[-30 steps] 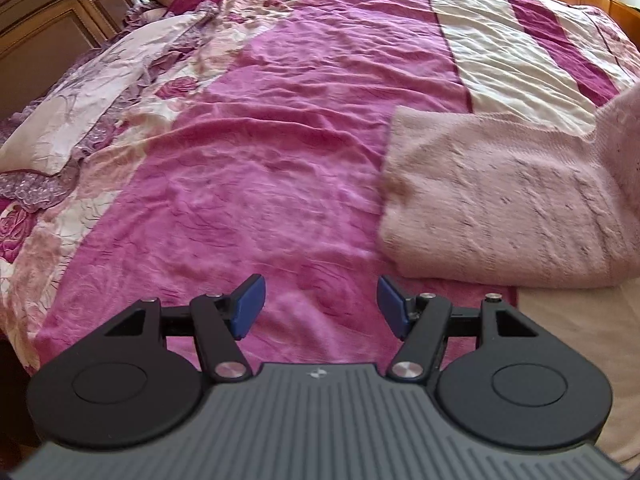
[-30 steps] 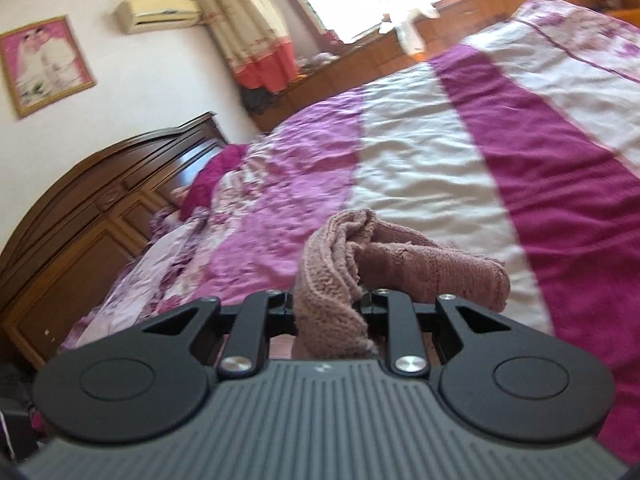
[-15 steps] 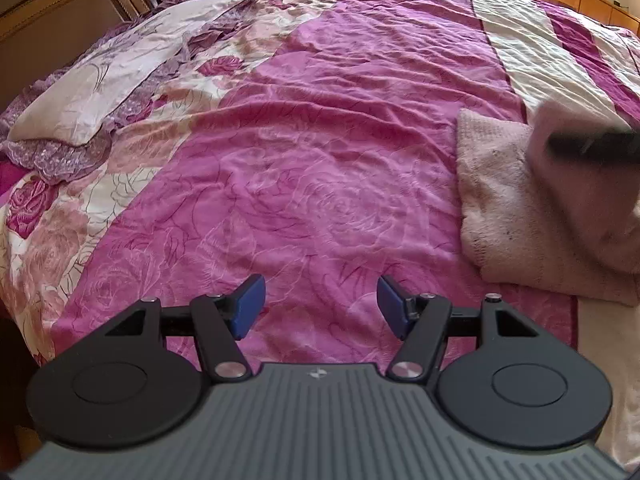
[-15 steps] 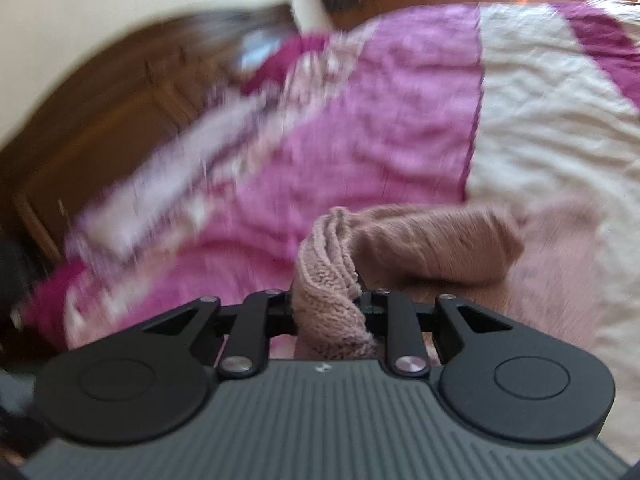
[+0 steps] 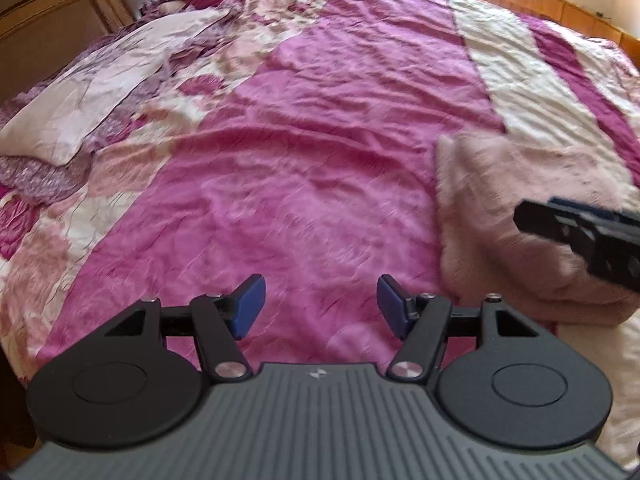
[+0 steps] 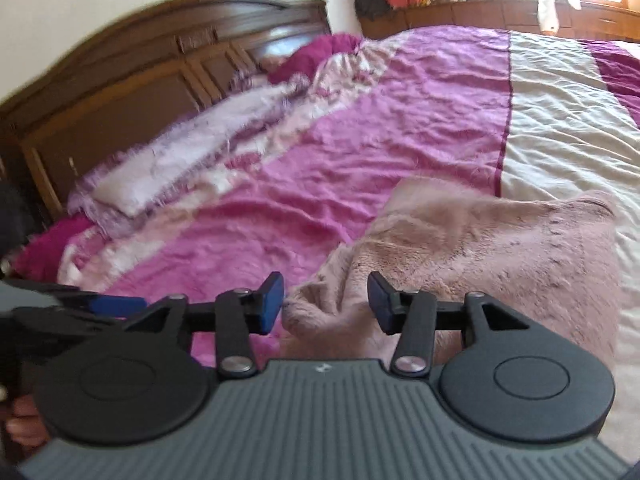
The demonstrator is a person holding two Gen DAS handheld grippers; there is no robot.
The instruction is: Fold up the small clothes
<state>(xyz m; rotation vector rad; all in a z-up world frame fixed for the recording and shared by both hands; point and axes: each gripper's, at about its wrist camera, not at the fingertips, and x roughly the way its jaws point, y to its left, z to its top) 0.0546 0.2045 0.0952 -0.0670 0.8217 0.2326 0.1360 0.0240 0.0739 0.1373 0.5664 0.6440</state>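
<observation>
The pink knitted garment [image 6: 480, 248] lies doubled over on the bed [image 5: 304, 184], straddling the magenta and cream stripes of the bedspread, its near corner sitting loosely between the fingers of the right gripper [image 6: 325, 300], whose jaws have just been opening and whose pads no longer press on the knit. The left gripper [image 5: 320, 303] hovers beside it over bare magenta cloth, fingers wide and holding nothing. One fold looks laid down and just let go (edges rumpled, not squared), so I judge the task about midway, with another fold and some smoothing probably left.
</observation>
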